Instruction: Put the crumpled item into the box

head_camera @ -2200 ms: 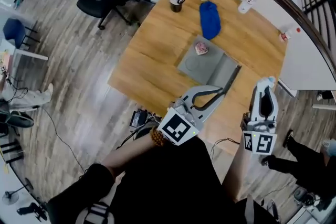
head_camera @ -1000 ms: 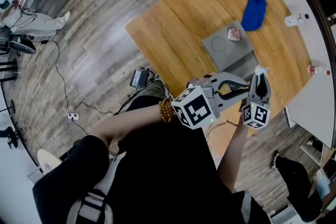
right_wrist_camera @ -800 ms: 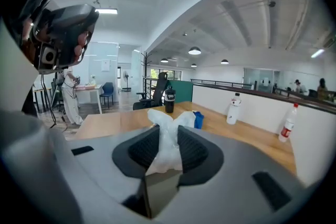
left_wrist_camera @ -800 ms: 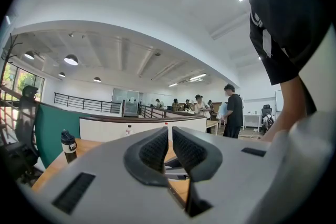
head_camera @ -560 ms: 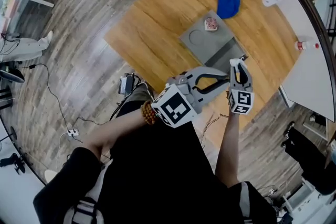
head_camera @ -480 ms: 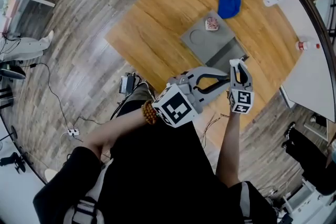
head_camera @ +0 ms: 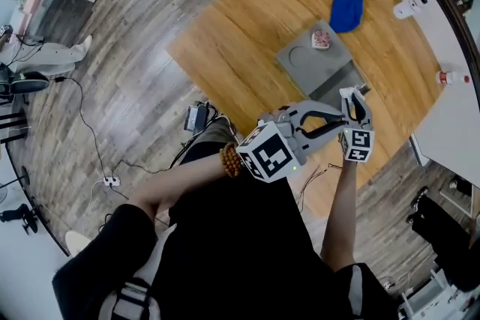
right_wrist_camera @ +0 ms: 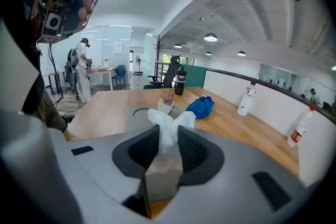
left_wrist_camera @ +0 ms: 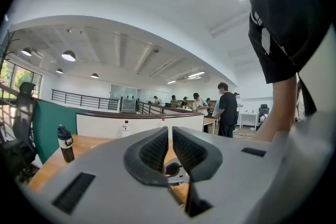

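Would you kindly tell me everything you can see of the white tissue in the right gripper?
The tissue is thin, soft-looking white paper, crumpled and twisted into a strip. It stands upright in the right gripper, whose dark ribbed pads press on it from both sides. Above the pads it splits into two loose, flaring ends. Below them a flatter tail hangs in shadow. It is held in the air over the wooden table and visibly touches nothing else.

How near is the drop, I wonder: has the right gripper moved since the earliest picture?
Yes. The right gripper, shut on the white crumpled item, has moved closer to the gray box, reaching its near end.
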The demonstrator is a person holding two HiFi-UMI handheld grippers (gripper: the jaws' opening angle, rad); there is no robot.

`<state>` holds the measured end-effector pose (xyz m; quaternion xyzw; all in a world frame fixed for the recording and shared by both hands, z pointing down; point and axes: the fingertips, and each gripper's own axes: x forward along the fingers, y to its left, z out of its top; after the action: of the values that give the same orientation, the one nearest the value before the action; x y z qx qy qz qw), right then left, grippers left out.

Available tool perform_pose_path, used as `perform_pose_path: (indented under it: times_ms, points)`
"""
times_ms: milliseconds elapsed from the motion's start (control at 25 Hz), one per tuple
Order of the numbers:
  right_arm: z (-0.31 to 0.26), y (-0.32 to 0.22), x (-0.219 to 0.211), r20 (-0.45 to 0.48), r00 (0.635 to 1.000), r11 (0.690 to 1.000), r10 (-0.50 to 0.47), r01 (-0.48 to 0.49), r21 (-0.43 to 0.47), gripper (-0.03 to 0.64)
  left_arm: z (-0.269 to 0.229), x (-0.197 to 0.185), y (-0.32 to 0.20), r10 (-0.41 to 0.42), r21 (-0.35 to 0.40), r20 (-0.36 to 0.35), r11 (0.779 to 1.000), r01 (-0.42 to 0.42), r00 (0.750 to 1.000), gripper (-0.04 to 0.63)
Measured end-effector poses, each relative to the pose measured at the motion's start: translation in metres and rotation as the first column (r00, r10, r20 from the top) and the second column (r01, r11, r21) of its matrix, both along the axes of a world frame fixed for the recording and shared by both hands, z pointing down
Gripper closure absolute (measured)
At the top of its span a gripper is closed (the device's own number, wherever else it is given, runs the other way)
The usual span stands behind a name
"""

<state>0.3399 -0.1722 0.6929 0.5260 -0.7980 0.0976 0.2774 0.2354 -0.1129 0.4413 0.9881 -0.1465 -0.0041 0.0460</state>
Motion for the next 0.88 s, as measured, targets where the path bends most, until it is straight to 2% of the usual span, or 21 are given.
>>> perform_pose_path:
  times_ms: [640,880]
  points:
    - [0.036,0.0,-0.013,0.001,0.999,0.995,-0.046,0.046,-0.089,0.505,0.003,-0.003,0.0,-0.003,-0.006,0.002,1.0,0.003,1.0,0.554]
    - [0.046,-0.003,-0.014,-0.033,0.997,0.991,-0.077,0.072,-0.115,0.503,0.003,-0.001,0.0,0.006,-0.006,0.009,1.0,-0.006,1.0,0.554]
